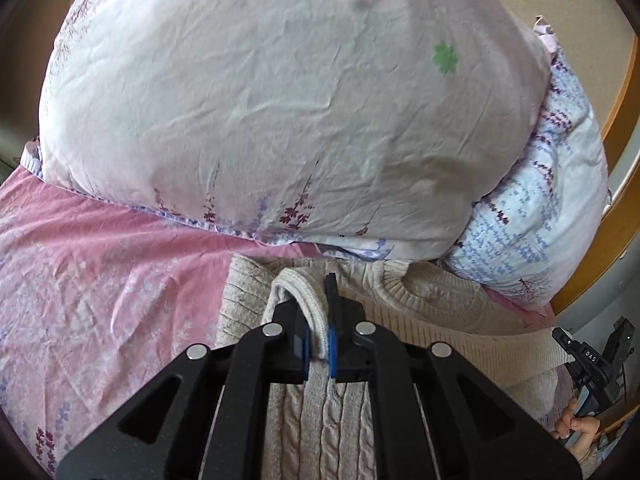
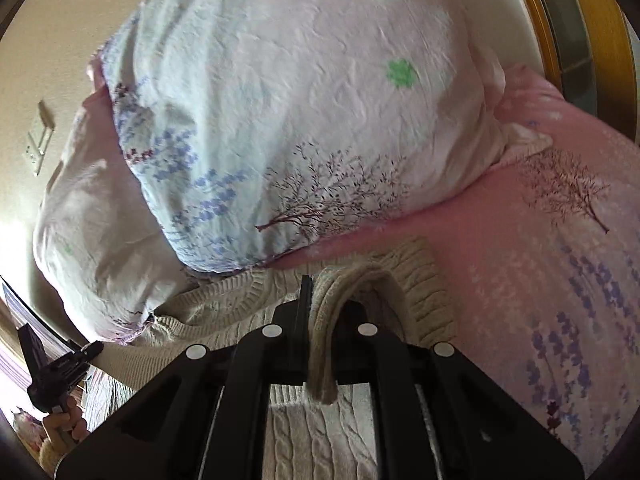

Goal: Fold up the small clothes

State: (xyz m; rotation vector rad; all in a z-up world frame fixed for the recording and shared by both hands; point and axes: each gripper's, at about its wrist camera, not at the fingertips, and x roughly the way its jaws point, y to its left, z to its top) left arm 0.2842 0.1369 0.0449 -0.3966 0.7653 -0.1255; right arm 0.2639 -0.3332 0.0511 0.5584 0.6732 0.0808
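The cream cable-knit sweater (image 1: 432, 312) lies flat on the pink bed sheet (image 1: 100, 280), its neckline up against the pillows. Each gripper has pinched a ribbed edge of it: the left gripper (image 1: 318, 330) has its fingers closed tight on a fold of knit near one side, and the right gripper (image 2: 320, 332) is likewise clamped on a thick roll of the rib, which droops over the fingers.

To my eye this is a fold of the hem or sides toward the collar. It would go best if both ends travel level and together, low over the body, so the heavy knit lands square rather than sagging in the middle.

The wool looks thick, soft and stretchy, with raised cable ridges. Behind it a plump floral pillow (image 1: 280, 100) in crinkled cotton rests on a second, blue-patterned pillow (image 1: 552, 216). A curved wooden frame (image 1: 624, 120) edges the bed.
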